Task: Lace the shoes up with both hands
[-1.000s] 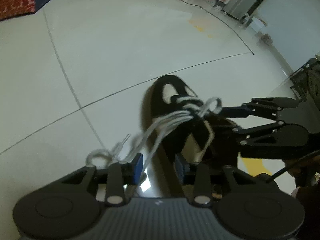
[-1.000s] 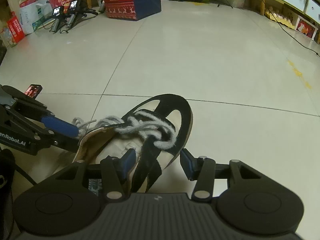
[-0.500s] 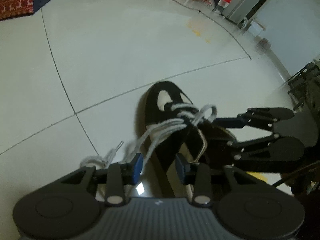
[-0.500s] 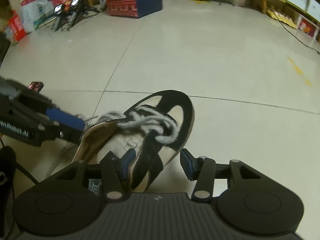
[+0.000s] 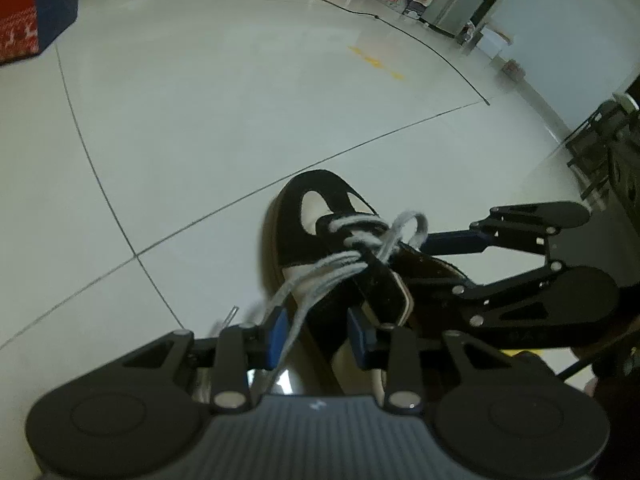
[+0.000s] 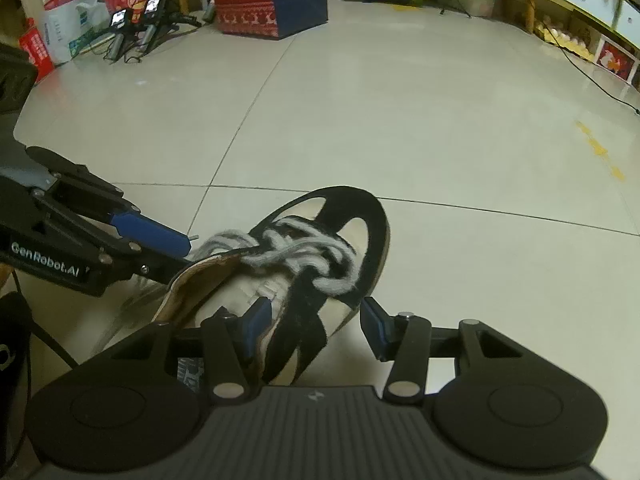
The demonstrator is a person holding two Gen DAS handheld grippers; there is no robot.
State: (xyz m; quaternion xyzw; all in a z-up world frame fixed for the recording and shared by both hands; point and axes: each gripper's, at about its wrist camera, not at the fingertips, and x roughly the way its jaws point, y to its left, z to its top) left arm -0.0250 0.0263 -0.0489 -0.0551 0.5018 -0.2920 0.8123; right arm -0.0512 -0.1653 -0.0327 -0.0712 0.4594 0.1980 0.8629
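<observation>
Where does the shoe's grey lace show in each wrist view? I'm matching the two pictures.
Left wrist: grey lace, right of centre, strands trailing down toward the left gripper.
Right wrist: grey lace, centre, across the shoe's top.
Shared landmark: the shoe's black toe.

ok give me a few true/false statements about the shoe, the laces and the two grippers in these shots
1. The shoe stands on a tiled floor. True.
2. The laces are bright red. False: they are pale grey-white.
3. Loose lace strands run from the shoe toward the left gripper and pass between its blue pads. True; its jaws are closing, with a gap still showing beside the strands.
4. The right gripper is clamped shut on a lace end. False: its jaws stand apart astride the side of the shoe, no lace between them.
5. The shoe is plain white all over. False: it is black and cream.
</observation>
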